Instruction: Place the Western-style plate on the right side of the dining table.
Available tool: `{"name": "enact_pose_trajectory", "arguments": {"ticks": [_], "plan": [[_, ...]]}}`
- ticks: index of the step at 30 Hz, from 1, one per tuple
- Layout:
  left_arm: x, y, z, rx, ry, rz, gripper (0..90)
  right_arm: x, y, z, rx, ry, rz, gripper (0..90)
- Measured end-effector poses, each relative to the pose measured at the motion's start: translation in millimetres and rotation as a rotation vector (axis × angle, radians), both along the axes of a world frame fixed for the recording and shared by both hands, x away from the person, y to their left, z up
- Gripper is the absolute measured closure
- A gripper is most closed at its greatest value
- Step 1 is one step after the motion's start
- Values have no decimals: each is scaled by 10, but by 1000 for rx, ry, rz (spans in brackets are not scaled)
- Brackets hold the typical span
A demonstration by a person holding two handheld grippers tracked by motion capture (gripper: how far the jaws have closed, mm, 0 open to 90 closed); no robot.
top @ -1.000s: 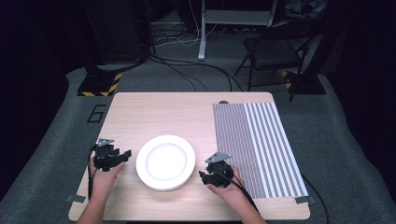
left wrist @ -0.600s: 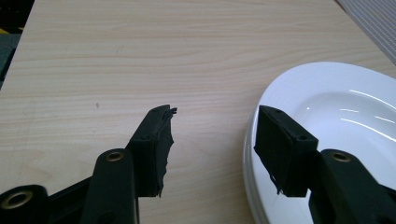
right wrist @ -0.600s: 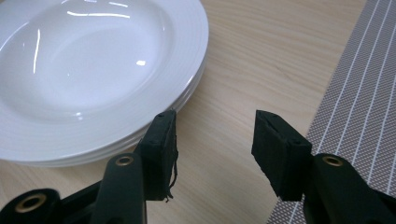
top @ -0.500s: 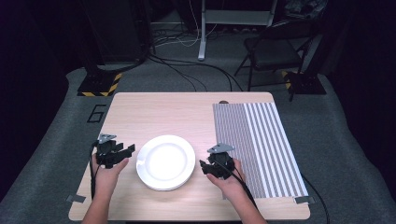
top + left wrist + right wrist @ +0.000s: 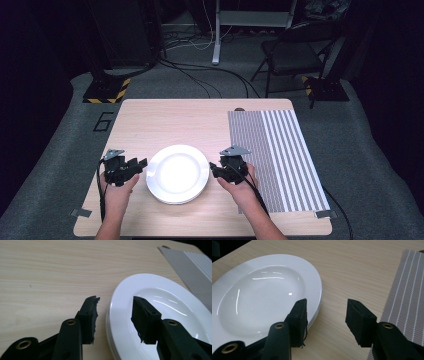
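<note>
1. Stack of white plates (image 5: 177,173) sits near the tabletop's (image 5: 165,120) front edge, left of the striped placemat (image 5: 277,155).
2. Left gripper (image 5: 141,164) and right gripper (image 5: 214,169) straddle opposite rims, jaws spread and just been closing, pads not yet pressing.
3. Risk: the glossy rim slips from the pads; an uneven pinch lifts just the top plate or tilts the stack.

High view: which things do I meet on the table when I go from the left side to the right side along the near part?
left gripper → white plate → right gripper → striped placemat
</note>
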State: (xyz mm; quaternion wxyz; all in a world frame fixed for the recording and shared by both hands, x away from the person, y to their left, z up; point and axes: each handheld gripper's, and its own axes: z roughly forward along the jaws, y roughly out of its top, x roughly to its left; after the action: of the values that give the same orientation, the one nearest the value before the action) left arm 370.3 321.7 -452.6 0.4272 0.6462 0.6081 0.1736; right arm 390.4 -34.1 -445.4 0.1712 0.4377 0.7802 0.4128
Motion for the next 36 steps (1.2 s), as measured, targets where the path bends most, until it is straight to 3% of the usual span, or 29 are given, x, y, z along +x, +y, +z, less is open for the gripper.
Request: {"name": "enact_pose_trajectory", "arguments": {"ticks": [2,4,10,11,12,19,25,28,36], "plan": [[-48,6,-45,-27,-1,-17,609,8,17,-38,37,10,1,519],[-44,-6,-82,-28,16,-37,658,27,32,-55,54,8,-5,511],[-58,39,-138,-37,39,-29,683,39,104,-49,50,-4,39,511],[-68,74,-145,-75,48,-24,690,36,106,-65,53,10,42,506],[-69,90,-151,-85,47,-31,699,37,113,-88,51,10,42,502],[-34,123,-249,-128,84,-52,732,56,163,-220,49,37,51,500],[-21,123,-275,-144,104,-53,753,29,218,-242,52,29,66,503],[-22,123,-291,-179,112,-55,775,34,197,-278,68,47,64,503],[-18,119,-292,-170,130,-70,813,82,113,-300,134,98,41,501]]}}
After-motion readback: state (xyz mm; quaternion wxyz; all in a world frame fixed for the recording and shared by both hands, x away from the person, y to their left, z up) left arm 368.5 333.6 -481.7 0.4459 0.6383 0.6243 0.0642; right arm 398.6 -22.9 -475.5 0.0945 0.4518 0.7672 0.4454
